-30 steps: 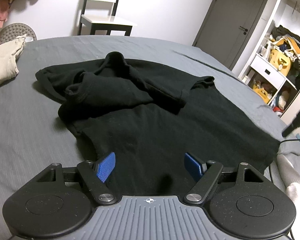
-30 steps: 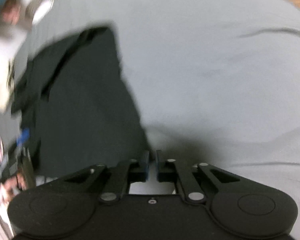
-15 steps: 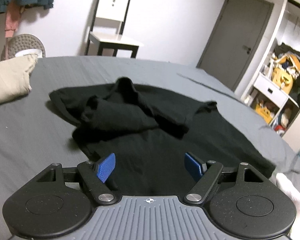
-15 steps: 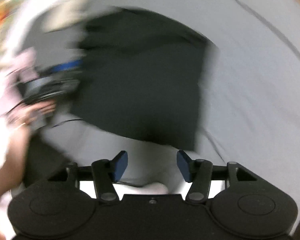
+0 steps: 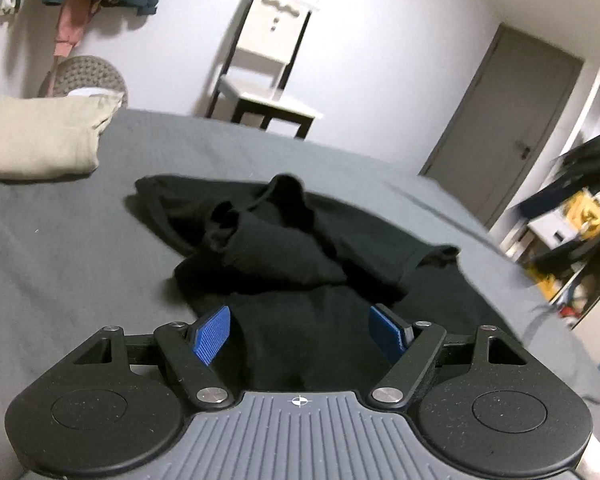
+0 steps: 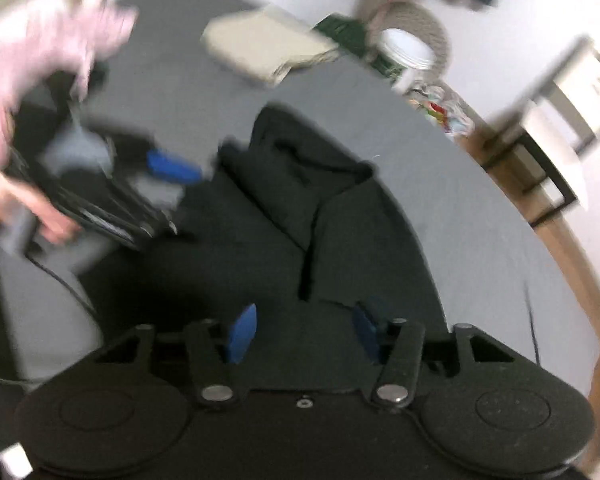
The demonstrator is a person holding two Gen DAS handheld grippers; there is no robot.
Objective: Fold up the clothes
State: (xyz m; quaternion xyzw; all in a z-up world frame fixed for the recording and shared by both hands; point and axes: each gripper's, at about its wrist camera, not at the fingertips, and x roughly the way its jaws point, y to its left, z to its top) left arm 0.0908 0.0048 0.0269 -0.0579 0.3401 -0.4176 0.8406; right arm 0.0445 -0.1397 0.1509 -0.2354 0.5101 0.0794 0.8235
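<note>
— Where's your shirt?
— Your black T-shirt (image 5: 300,264) lies rumpled on the grey bed (image 5: 60,248), its top bunched, a folded beige garment (image 5: 40,140) well apart.
— And your tongs?
— Your left gripper (image 5: 300,334) and right gripper (image 6: 304,334) both gape wide over the near hem, holding nothing.
</note>
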